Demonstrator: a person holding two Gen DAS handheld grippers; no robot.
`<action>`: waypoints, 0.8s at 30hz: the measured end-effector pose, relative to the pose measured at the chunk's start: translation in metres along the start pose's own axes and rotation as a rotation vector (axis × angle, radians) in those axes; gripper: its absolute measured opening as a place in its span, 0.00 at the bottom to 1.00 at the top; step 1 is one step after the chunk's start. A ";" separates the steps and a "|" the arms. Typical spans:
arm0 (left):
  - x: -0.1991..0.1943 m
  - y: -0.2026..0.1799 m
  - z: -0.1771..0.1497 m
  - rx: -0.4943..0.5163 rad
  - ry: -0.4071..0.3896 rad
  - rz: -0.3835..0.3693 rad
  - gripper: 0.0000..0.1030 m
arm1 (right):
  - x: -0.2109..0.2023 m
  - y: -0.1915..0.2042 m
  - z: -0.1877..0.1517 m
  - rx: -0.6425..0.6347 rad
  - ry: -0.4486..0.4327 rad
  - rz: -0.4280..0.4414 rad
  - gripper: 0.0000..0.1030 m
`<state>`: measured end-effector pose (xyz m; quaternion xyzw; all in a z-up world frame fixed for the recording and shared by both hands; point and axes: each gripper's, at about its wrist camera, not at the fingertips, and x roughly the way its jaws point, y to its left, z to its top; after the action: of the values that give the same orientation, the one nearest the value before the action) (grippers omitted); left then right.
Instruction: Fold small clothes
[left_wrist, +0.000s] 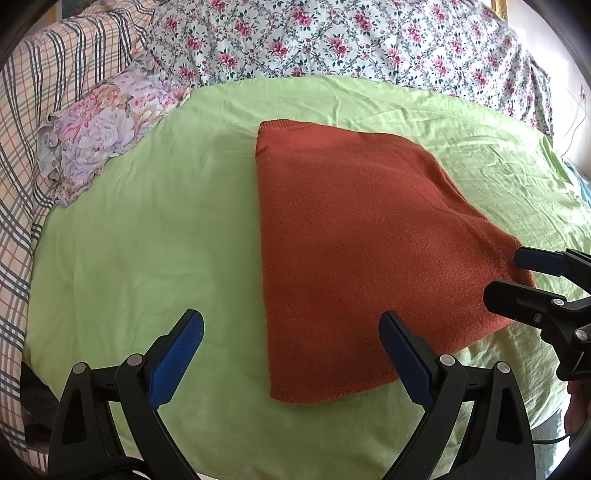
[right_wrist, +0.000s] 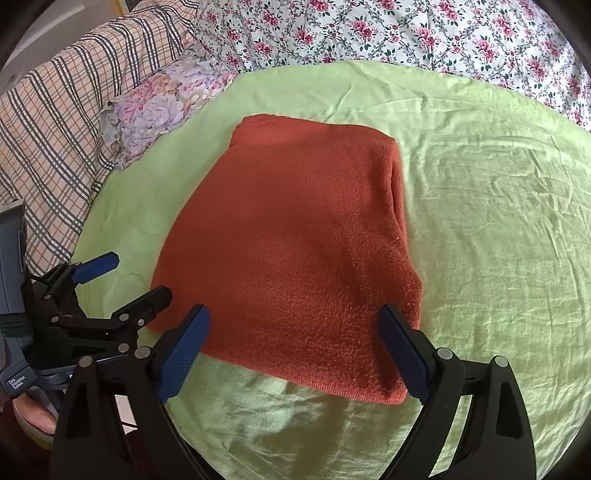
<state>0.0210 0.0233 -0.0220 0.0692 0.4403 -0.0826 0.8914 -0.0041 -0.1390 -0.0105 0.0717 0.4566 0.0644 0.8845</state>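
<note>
A rust-orange knitted garment (left_wrist: 362, 236) lies folded into a flat rectangle on the light green sheet (left_wrist: 147, 229); it also shows in the right wrist view (right_wrist: 295, 243). My left gripper (left_wrist: 291, 350) is open and empty, hovering over the garment's near left corner. My right gripper (right_wrist: 295, 343) is open and empty above the garment's near edge. The right gripper shows at the right of the left wrist view (left_wrist: 506, 277), and the left gripper shows at the left of the right wrist view (right_wrist: 140, 277).
A floral pillow (left_wrist: 103, 136) lies at the back left of the green sheet (right_wrist: 480, 258). A plaid blanket (left_wrist: 33, 122) and a flowered quilt (left_wrist: 351, 40) lie along the left and far sides.
</note>
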 end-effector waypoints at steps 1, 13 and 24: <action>0.000 0.000 0.000 0.000 0.000 0.000 0.93 | 0.000 0.001 0.000 0.000 0.000 -0.002 0.89; -0.002 -0.001 0.002 -0.007 -0.005 0.003 0.93 | 0.000 0.002 0.001 0.003 -0.004 0.001 0.89; -0.003 -0.002 0.002 -0.005 -0.008 0.006 0.93 | -0.001 0.004 0.000 0.006 -0.008 0.002 0.89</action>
<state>0.0205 0.0211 -0.0180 0.0680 0.4365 -0.0790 0.8936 -0.0048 -0.1348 -0.0084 0.0750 0.4531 0.0635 0.8860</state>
